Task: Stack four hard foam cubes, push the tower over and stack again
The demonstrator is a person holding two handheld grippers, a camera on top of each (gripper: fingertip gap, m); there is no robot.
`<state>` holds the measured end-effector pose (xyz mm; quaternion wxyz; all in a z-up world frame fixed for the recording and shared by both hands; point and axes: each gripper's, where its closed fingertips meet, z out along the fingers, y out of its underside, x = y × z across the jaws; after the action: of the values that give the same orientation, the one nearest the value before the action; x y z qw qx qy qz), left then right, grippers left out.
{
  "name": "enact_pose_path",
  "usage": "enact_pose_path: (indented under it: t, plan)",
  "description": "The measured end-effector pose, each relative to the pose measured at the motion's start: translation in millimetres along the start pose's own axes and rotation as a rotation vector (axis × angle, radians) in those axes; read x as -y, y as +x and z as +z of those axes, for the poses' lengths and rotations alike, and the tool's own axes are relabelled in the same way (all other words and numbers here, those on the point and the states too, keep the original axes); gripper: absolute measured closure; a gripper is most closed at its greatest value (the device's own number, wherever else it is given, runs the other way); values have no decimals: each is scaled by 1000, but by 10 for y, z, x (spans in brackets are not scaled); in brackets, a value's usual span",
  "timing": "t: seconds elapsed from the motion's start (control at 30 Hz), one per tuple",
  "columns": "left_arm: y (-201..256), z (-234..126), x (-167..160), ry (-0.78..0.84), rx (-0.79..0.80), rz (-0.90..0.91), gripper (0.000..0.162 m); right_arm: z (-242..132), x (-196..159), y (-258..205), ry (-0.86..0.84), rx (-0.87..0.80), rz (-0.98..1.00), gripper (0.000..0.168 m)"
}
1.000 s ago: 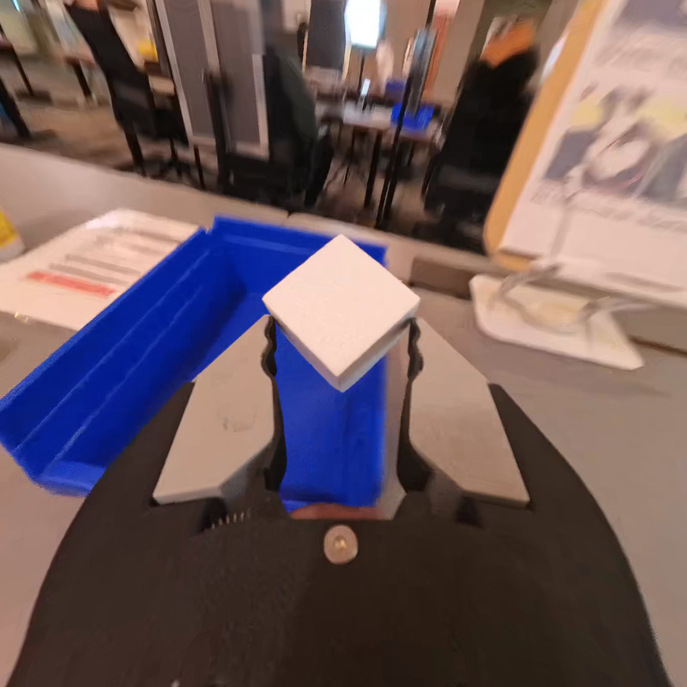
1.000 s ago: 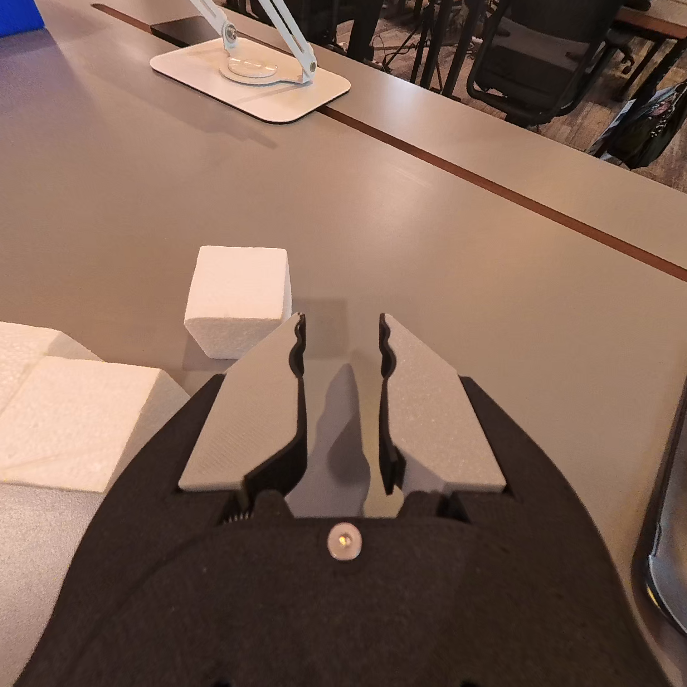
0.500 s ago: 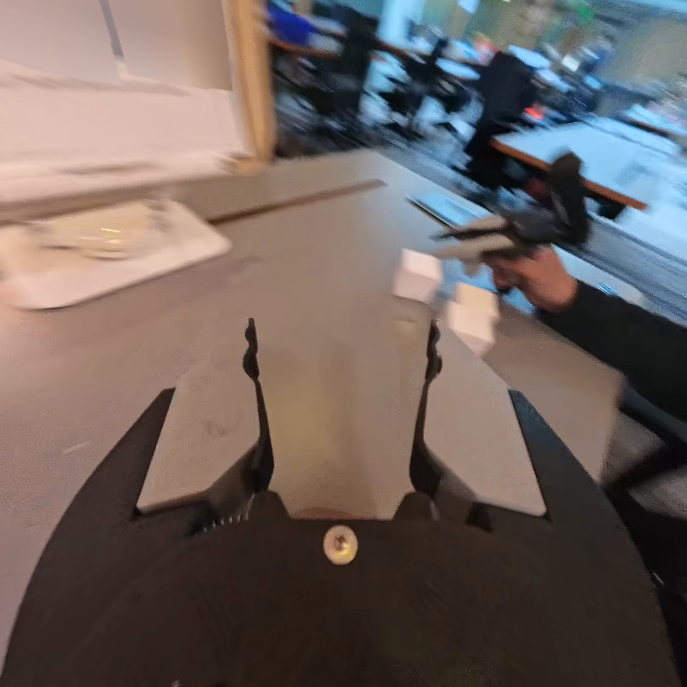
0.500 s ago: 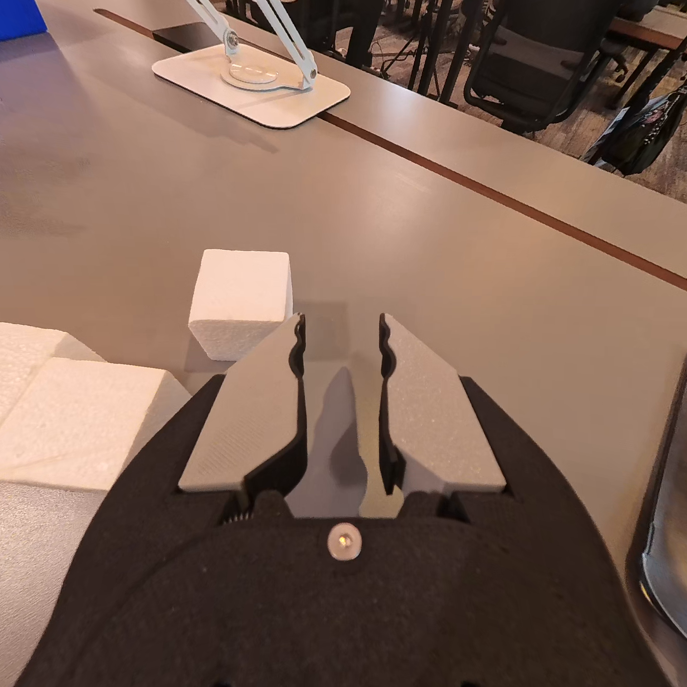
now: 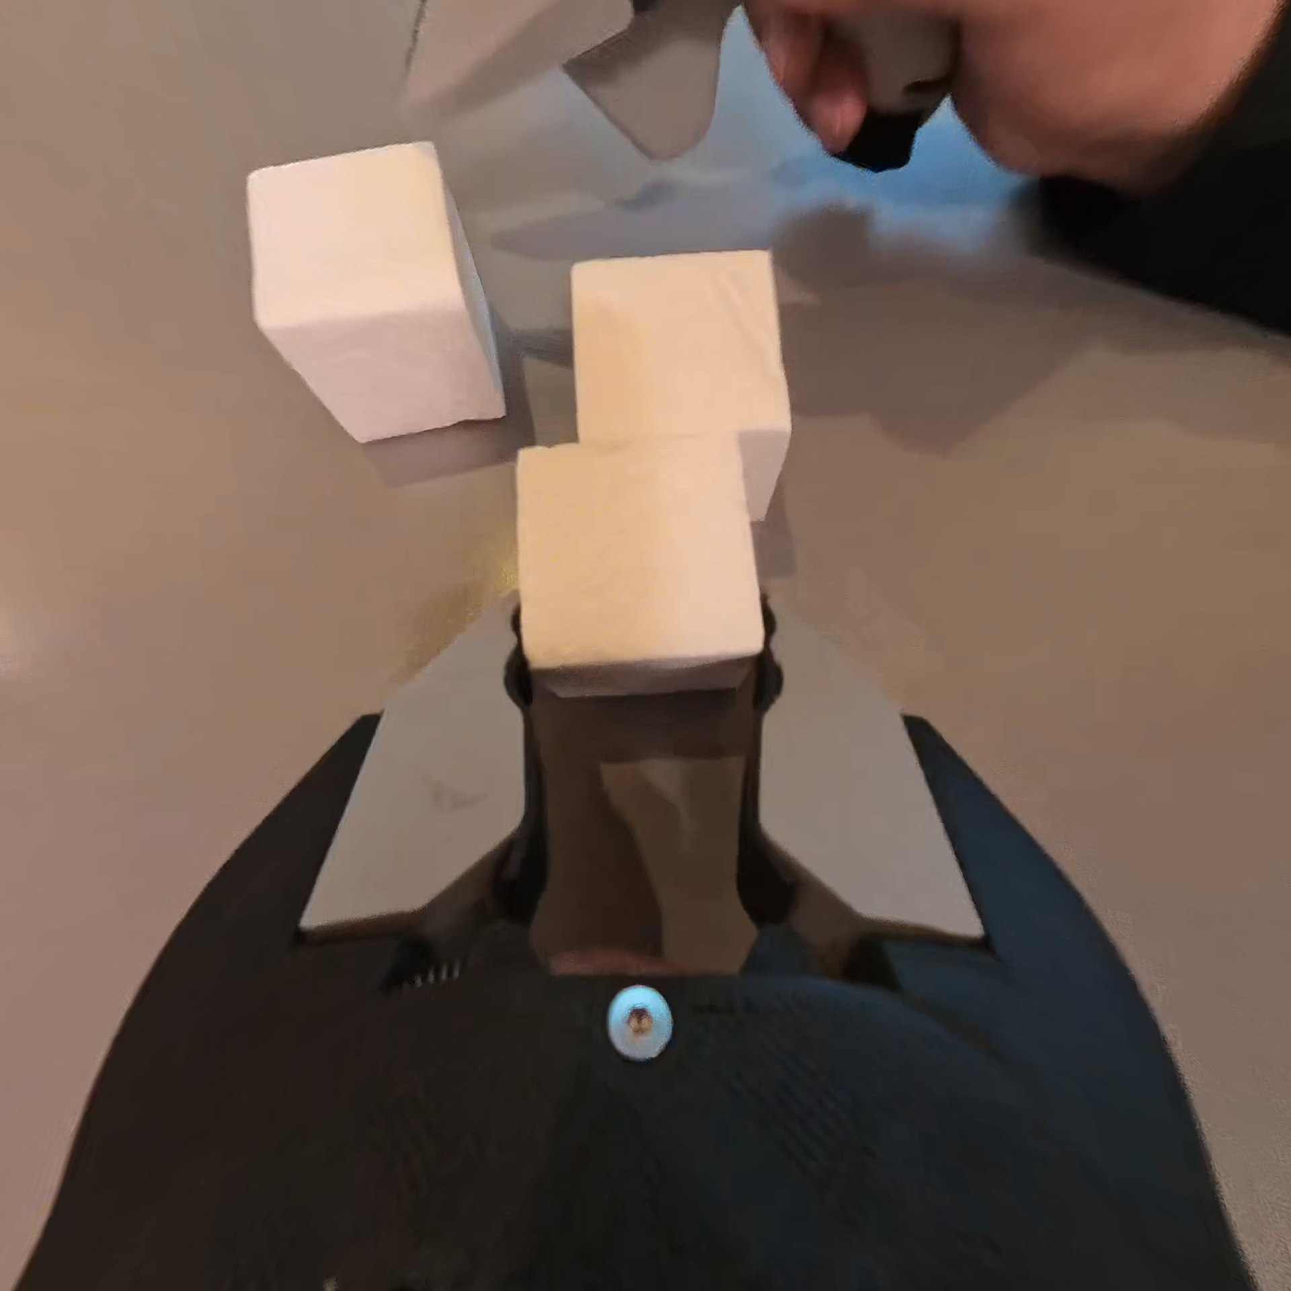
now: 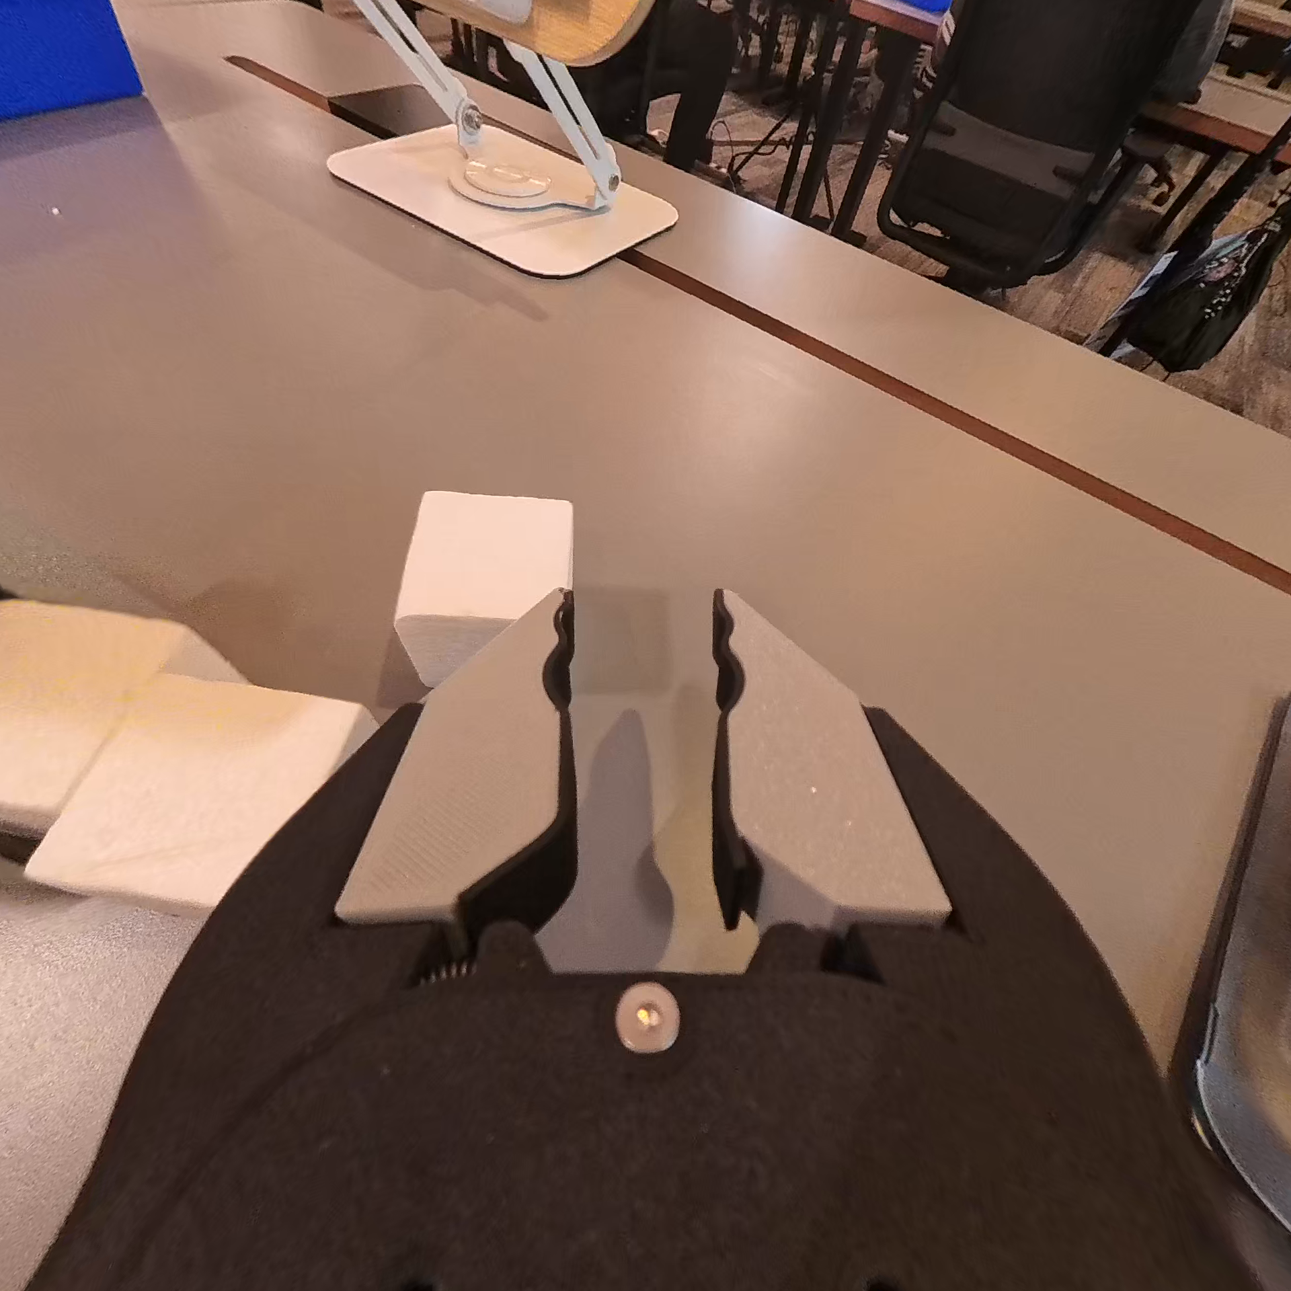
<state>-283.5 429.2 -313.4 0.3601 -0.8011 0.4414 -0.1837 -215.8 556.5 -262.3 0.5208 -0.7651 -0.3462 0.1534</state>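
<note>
Three white foam cubes lie on the grey table. In the left wrist view the nearest cube (image 5: 636, 552) sits between the tips of my left gripper (image 5: 639, 629), whose jaws press on its two sides. A second cube (image 5: 677, 349) touches it from behind, and a third cube (image 5: 363, 293) stands apart at the far left. My right gripper (image 6: 643, 601) is open and empty, low over the table, with the lone cube (image 6: 489, 566) just left of its left fingertip. The touching pair (image 6: 188, 782) lies at its left. The right gripper also shows at the top of the left wrist view (image 5: 629, 70).
A white stand base (image 6: 503, 188) with two arms and a wooden board stands at the back. A blue bin (image 6: 63, 56) shows at the far left corner. A dark-rimmed object (image 6: 1243, 978) lies at the right edge. Office chairs stand beyond the table's far edge.
My left gripper held a cube over the blue bin, let it go, swung right to the cubes and has narrowed its jaws around the nearest one. The right gripper has barely moved.
</note>
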Motion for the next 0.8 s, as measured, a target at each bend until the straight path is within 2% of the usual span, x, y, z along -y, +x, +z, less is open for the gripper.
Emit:
enact_pose_path:
  t: [0.1,0.2,0.27,0.37,0.47,0.53,0.57,0.67,0.73,0.8]
  plan:
    - [-192,-163,24,17,87,-15,100,-5,12,-23,2,1,-13,131]
    - [-585,-669,102,111,227,-93,100,-13,25,-36,6,2,-20,132]
    - [-972,-1228,123,206,373,-159,99,-12,29,-45,7,6,-20,132]
    - [-1601,-2294,-17,344,609,-282,99,4,17,-68,0,12,-26,132]
    - [-2197,-3270,-479,375,803,-429,99,20,-1,-93,-10,13,-39,132]
    - [-2565,-3707,-896,350,875,-543,99,21,2,-102,-8,13,-42,132]
    - [-2730,-3837,-1117,324,887,-610,98,22,3,-102,-8,13,-42,132]
    - [-3036,-3986,-1644,242,867,-801,71,21,-1,-88,-6,11,-32,132]
    - [-3090,-4017,-1709,223,871,-811,71,16,-6,-67,-6,7,-24,132]
    - [-3081,-4020,-1603,220,897,-754,72,15,-11,-49,-4,4,-18,132]
